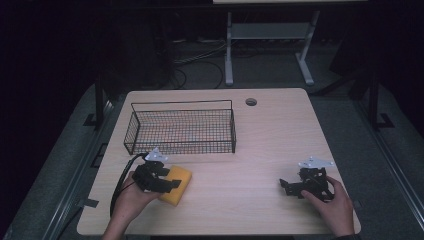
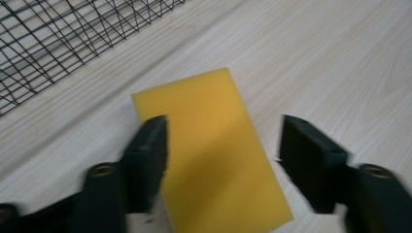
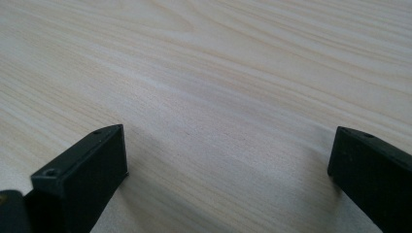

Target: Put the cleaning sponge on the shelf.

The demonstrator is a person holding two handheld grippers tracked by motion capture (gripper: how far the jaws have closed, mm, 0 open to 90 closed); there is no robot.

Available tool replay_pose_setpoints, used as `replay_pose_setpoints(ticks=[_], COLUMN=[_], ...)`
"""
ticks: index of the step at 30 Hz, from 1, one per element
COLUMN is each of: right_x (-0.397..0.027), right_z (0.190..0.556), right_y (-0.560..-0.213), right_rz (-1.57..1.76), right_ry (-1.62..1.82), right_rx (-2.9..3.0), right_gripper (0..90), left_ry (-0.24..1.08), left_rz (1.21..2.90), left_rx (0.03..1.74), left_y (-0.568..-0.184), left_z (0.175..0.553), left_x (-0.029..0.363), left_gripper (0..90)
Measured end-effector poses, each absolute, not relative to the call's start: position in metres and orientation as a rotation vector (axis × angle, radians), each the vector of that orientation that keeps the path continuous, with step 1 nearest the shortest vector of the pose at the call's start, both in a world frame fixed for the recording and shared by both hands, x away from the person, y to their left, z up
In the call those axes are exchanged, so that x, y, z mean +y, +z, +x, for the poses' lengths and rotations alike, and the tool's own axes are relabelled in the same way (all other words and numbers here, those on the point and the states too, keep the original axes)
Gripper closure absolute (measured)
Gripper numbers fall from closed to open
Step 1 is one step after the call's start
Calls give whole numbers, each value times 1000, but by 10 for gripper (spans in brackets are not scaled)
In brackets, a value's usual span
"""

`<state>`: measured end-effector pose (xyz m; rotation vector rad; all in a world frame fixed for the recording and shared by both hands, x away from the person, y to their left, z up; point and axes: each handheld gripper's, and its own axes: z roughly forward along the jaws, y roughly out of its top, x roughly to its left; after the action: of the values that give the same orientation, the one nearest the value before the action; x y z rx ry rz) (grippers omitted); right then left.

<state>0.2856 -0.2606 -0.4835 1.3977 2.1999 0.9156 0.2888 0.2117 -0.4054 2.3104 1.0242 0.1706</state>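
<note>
High view overhead facing forward, gripper views close above table (image 1: 260,150)

No readable text, label, brand, number or sign anywhere here

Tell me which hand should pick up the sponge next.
Left. Its tongs are open right over the yellow sponge, one jaw on either side, near the basket. The right tongs sit on bare table, far across from it.
</note>
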Motion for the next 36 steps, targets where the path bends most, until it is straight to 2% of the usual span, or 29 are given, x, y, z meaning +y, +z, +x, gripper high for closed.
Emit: replay_pose_setpoints(ticks=[1, 2, 6, 36], right_x=[-261, -261, -261, -261], right_z=[286, 286, 286, 286], right_y=[-483, -484, -484, -484], right_rz=[1398, 1397, 1396, 1398], right_ry=[916, 916, 916, 916], right_rx=[2200, 2200, 2200, 2199], right_gripper=[0, 0, 0, 0], left_ry=[171, 182, 201, 200], left_rz=[2310, 2316, 2337, 2432], left_rx=[1024, 1028, 1078, 1133], left_y=[-405, -406, -410, -443], left_z=[289, 290, 293, 305], left_x=[212, 210, 207, 190], left_gripper=[260, 260, 131, 126])
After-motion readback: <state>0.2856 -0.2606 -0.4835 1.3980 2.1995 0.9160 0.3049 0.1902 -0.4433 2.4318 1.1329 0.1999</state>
